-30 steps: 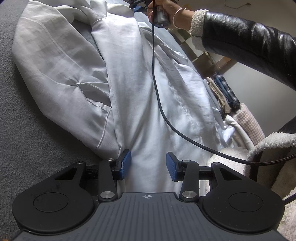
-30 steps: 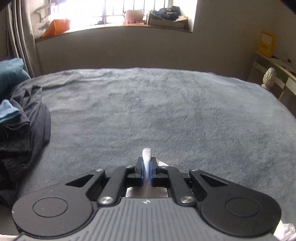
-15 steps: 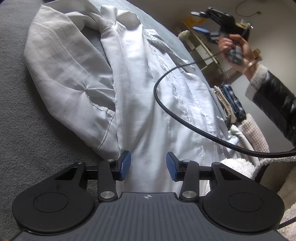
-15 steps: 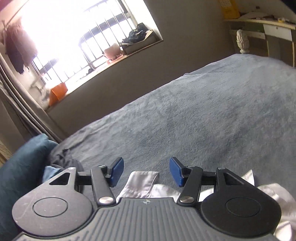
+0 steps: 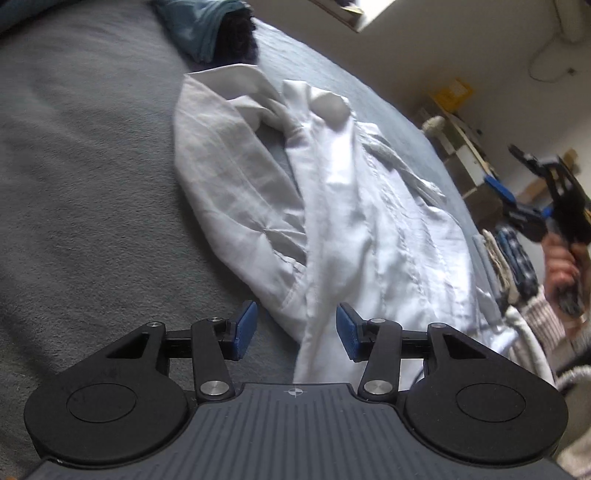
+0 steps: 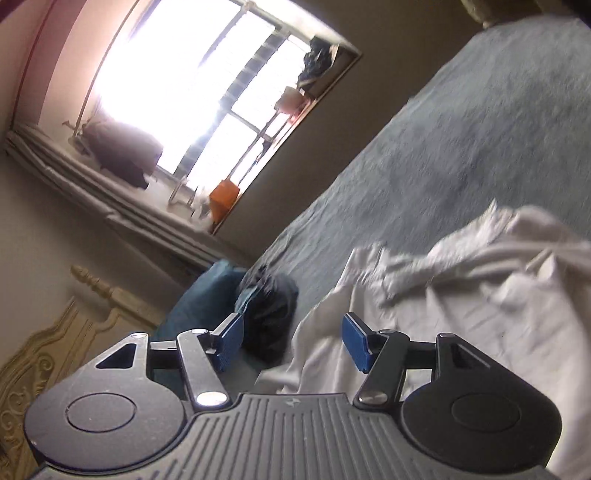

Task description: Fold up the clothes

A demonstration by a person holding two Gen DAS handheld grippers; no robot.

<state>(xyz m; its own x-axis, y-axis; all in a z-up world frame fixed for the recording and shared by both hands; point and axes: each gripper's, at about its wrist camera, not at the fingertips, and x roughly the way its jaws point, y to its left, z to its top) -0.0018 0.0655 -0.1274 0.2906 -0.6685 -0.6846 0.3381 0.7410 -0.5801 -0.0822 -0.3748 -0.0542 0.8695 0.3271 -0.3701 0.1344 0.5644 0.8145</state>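
A crumpled white cotton shirt (image 5: 343,206) lies on the grey fleece bed cover (image 5: 85,177), filling the frame's centre. The left gripper (image 5: 295,332) hovers spread wide at the shirt's lower edge, grasping nothing. The right gripper (image 6: 291,341), raised and tilted, is likewise released and empty.

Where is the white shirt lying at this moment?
In the left wrist view the white shirt lies spread on the grey bed cover, just ahead of the open left gripper, with a dark pile of clothes beyond its collar.
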